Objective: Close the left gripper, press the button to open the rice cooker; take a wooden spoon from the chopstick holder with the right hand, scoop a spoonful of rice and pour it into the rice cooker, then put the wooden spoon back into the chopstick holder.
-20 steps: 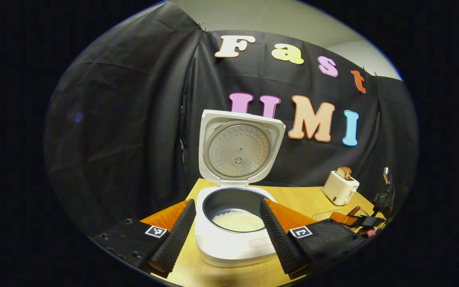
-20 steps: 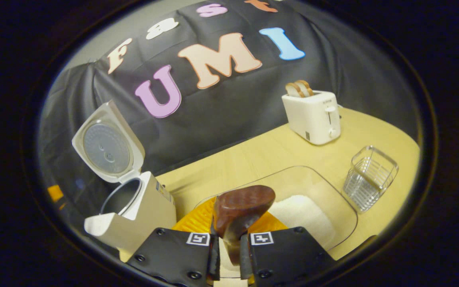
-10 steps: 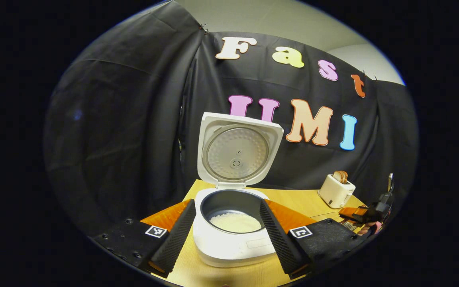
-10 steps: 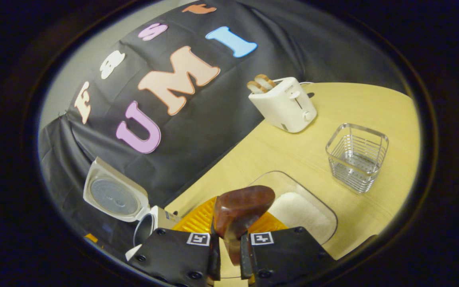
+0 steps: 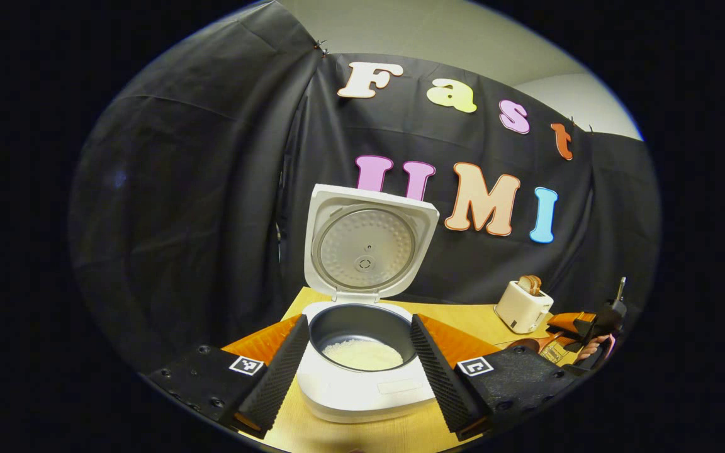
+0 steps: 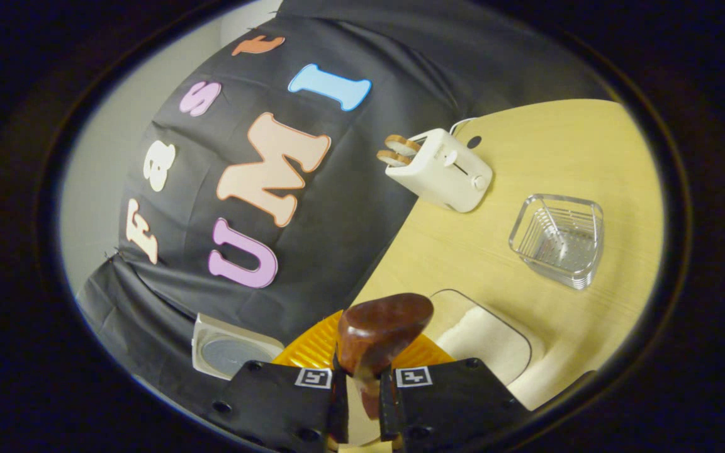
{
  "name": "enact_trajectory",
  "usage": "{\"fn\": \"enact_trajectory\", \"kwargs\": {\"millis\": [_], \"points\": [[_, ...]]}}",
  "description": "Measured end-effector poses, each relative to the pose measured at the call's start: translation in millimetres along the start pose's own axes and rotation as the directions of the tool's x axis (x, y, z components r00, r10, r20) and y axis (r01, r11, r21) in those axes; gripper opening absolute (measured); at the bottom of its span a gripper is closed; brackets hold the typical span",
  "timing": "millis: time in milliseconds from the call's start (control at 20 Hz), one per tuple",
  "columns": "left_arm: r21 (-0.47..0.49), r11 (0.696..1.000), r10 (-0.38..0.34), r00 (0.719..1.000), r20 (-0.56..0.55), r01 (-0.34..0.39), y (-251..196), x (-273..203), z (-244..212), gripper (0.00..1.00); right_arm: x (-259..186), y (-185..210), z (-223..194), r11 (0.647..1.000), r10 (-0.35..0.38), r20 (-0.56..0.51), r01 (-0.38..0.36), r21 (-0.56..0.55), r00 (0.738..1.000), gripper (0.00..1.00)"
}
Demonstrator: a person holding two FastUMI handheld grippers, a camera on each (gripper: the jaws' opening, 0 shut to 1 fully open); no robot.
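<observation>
The white rice cooker (image 5: 362, 390) stands with its lid (image 5: 365, 245) upright, and white rice (image 5: 362, 353) lies in its dark pot. My left gripper (image 5: 362, 371) is open in front of it, one finger on each side of the pot in the left gripper view. My right gripper (image 6: 362, 402) is shut on the wooden spoon (image 6: 381, 324), whose dark brown bowl sticks up between the fingers. The wire chopstick holder (image 6: 557, 239) stands to the right on the table. A clear tray of rice (image 6: 488, 336) lies just beyond the spoon. The cooker's lid (image 6: 230, 352) shows low at the left.
A white toaster (image 6: 438, 167) with bread slices stands at the back of the wooden table (image 6: 564, 145), also seen as the toaster (image 5: 522, 306). At the far right edge, the right gripper (image 5: 589, 327) shows small with a hand on it.
The right gripper view has rolled and swung right: the cooker slid to the lower left and the chopstick holder and toaster moved toward the middle. The left gripper drew back slightly from the cooker.
</observation>
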State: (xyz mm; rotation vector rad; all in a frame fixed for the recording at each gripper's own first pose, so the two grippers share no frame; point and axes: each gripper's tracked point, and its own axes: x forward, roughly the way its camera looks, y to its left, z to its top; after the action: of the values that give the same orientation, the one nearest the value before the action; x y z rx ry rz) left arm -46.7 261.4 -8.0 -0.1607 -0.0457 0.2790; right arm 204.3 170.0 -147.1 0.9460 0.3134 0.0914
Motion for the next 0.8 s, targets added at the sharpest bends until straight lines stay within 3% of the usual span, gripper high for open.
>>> {"fn": "enact_trajectory", "kwargs": {"millis": [450, 500, 800], "points": [[-0.021, 0.999, 0.035, 0.999, 0.008, -0.035, 12.1, -16.4, 2.8, 0.93, 2.9, 81.9, -18.8, 0.993, 0.12, -0.048, -0.119, 0.022, 0.992, 0.21], [-0.023, 0.999, 0.041, 0.999, 0.008, -0.041, 13.9, -17.8, 3.7, 0.98, 4.5, 93.4, -22.2, 0.99, 0.138, -0.056, -0.137, 0.022, 0.989, 0.21], [-0.038, 0.996, 0.084, 0.996, 0.012, -0.083, 27.8, -34.0, 5.7, 0.95, 17.0, 161.2, -52.8, 0.975, 0.222, -0.122, -0.223, 0.005, 0.967, 0.24]]}}
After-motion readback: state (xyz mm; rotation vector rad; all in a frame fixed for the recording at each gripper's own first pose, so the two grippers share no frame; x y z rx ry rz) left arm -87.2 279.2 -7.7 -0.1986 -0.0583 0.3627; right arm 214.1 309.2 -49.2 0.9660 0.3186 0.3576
